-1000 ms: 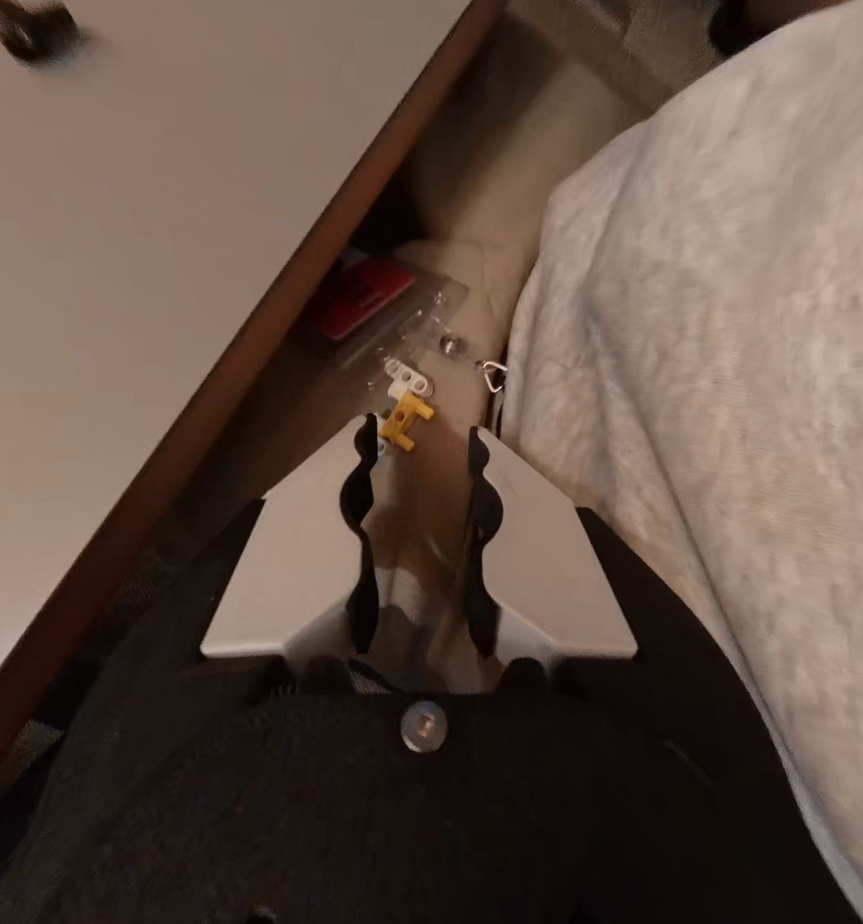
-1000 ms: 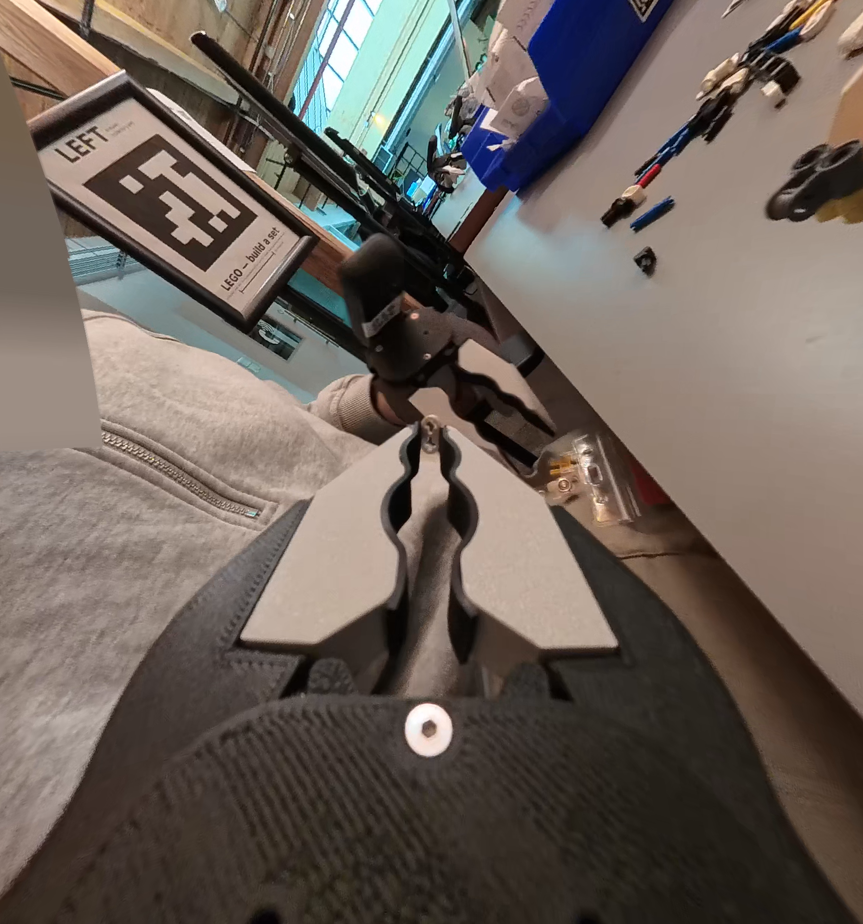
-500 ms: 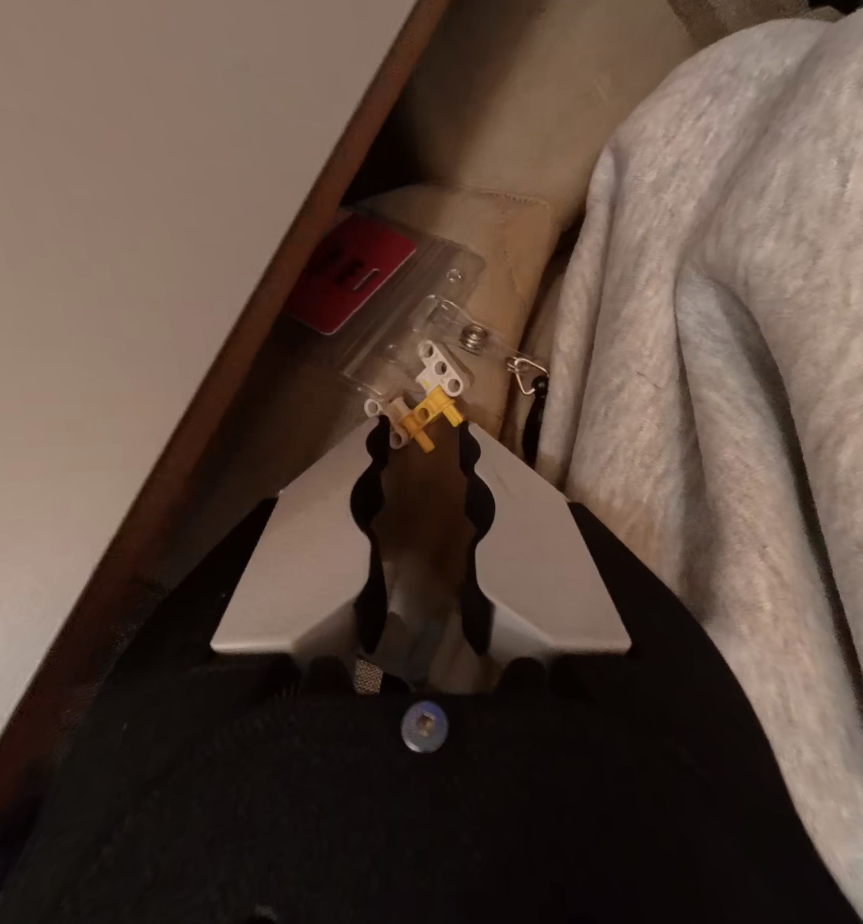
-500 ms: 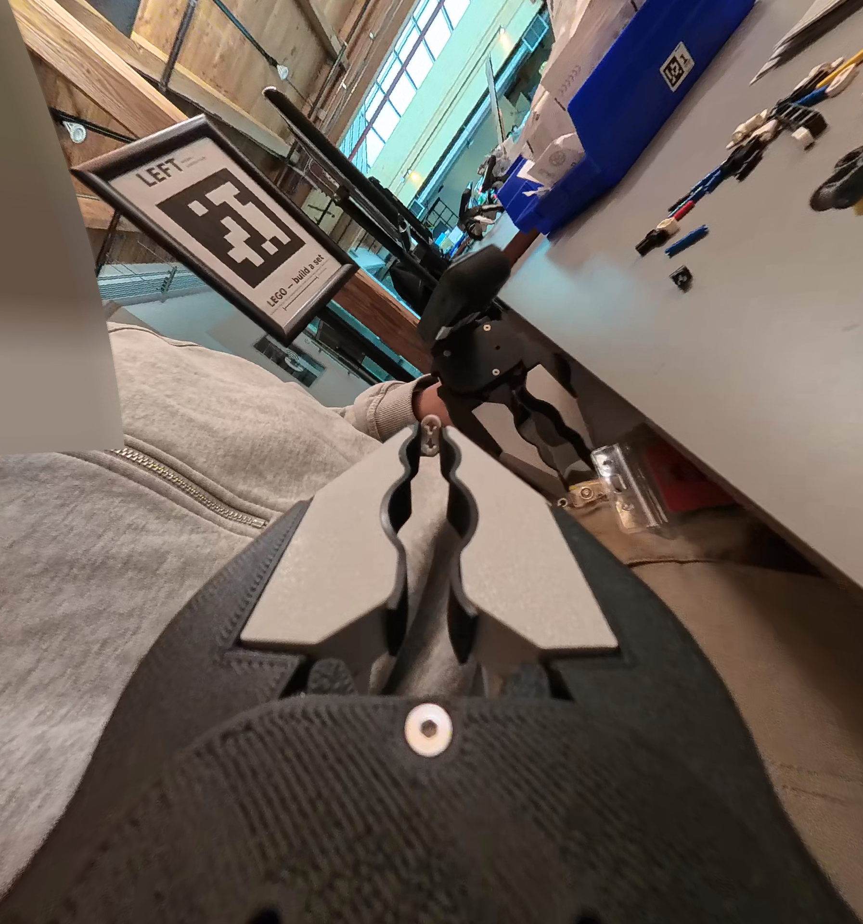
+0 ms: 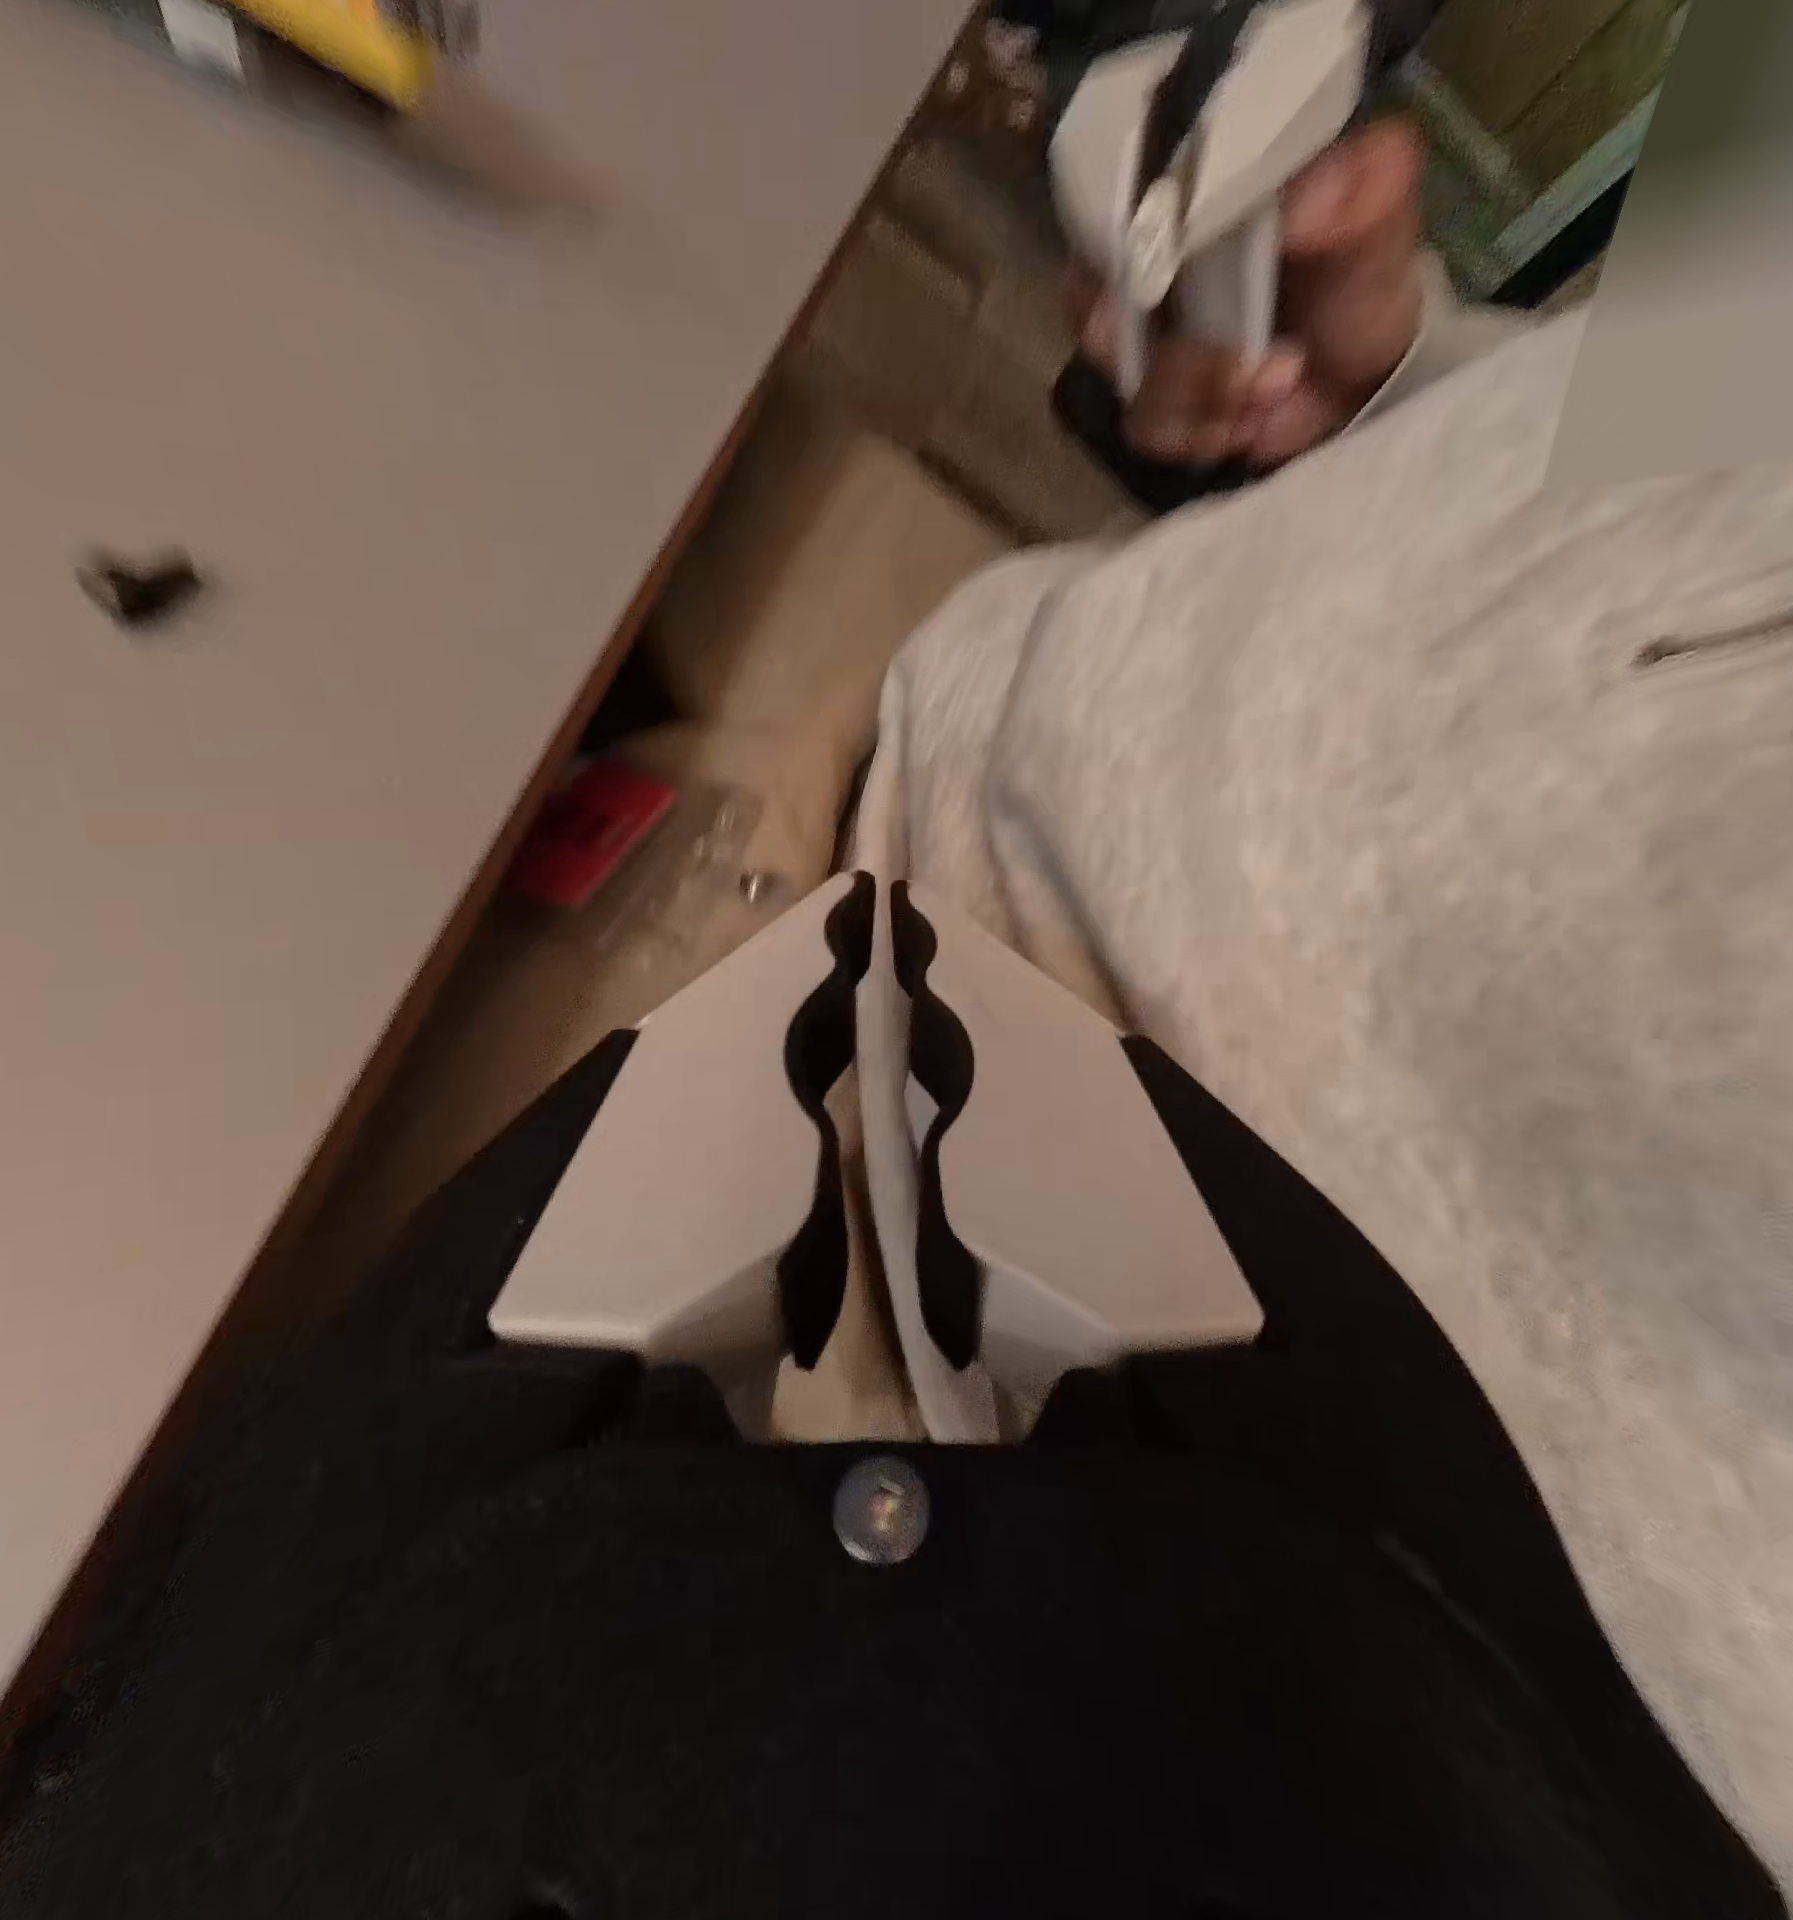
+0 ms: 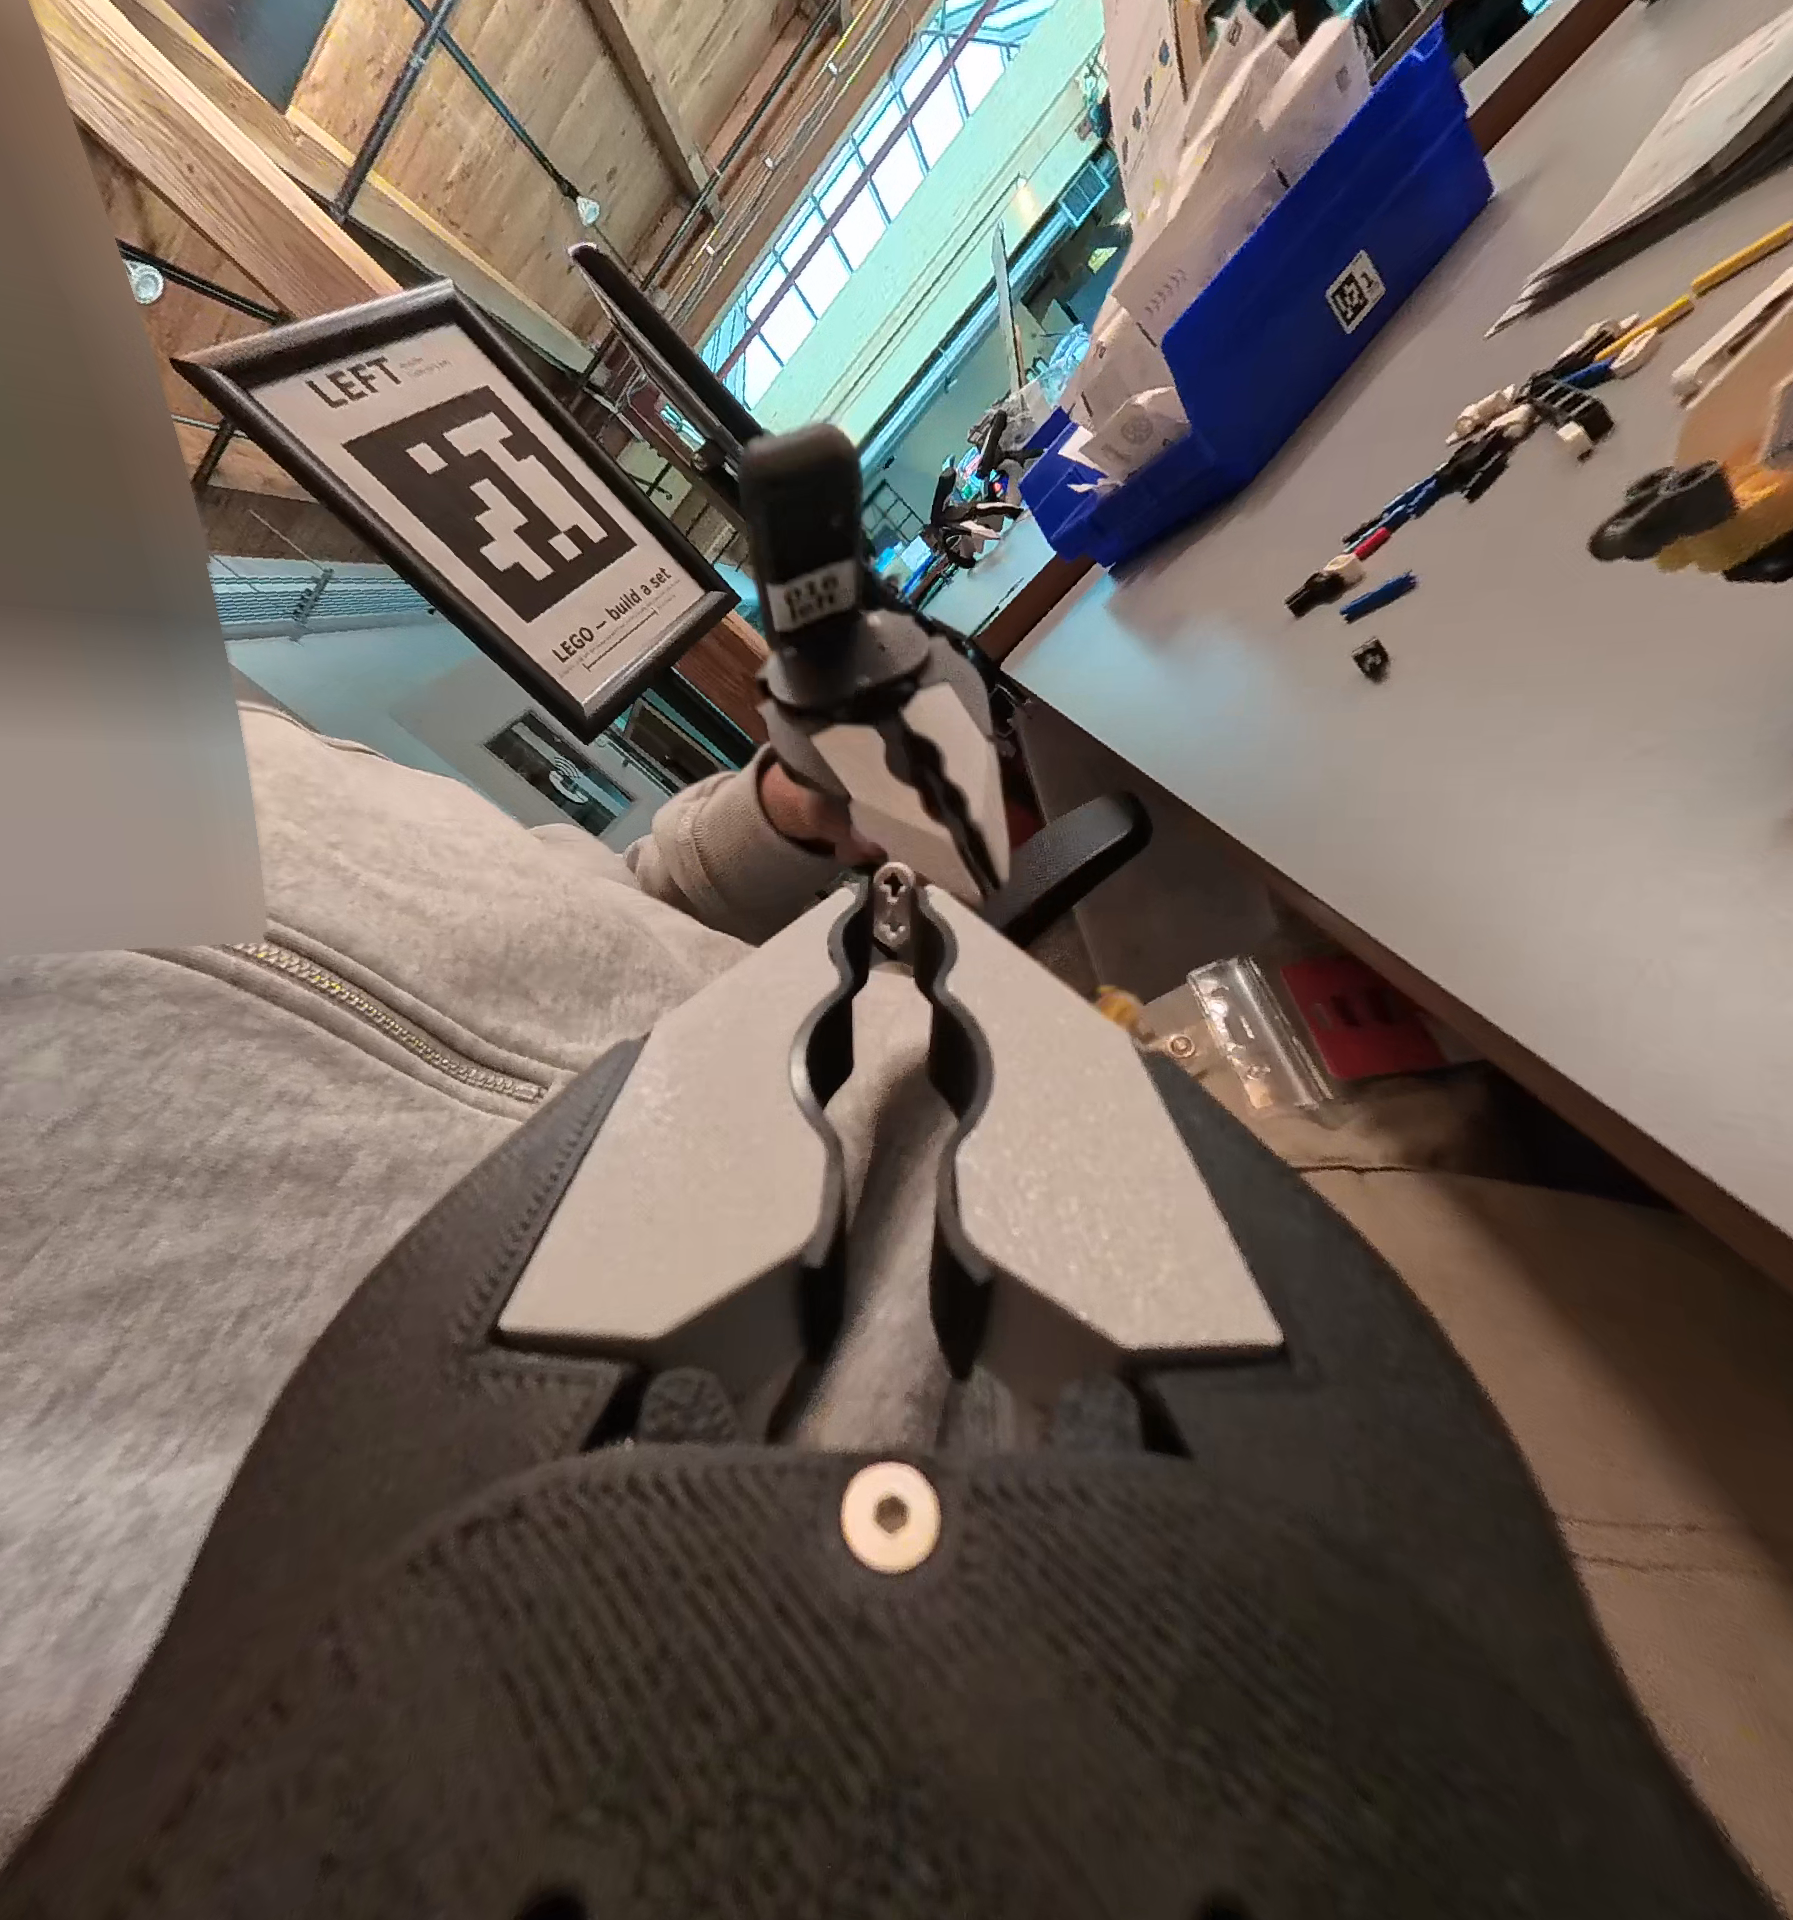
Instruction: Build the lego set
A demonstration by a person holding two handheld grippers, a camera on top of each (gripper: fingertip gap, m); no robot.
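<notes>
My left gripper (image 5: 874, 894) is shut and hangs over the person's lap beside the table edge. Nothing shows between its tips. In the right wrist view it (image 6: 980, 868) points down, just beyond my right gripper. My right gripper (image 6: 892, 920) is shut on a small metal zipper pull (image 6: 892, 912) of the grey sweatshirt (image 6: 248, 1091). It also shows in the left wrist view (image 5: 1157, 223), blurred. A small yellow lego piece (image 6: 1110, 1003) lies on the lap next to a clear badge holder (image 6: 1250, 1029). A partly built yellow and tan model (image 6: 1765, 478) stands on the table (image 6: 1494, 831).
Loose lego pieces (image 6: 1375, 592) and a small black piece (image 6: 1373, 658) lie on the table, with a blue bin (image 6: 1287, 343) behind. A framed sign (image 6: 476, 499) stands at the left. A red card (image 5: 601, 842) sits in the badge holder under the table edge. Across from one pair of fingers to the other is roughly 12 cm.
My left gripper has shut and drawn back up from the yellow and white pieces on the lap; they no longer show at its tips. My right gripper stays shut on the zipper pull.
</notes>
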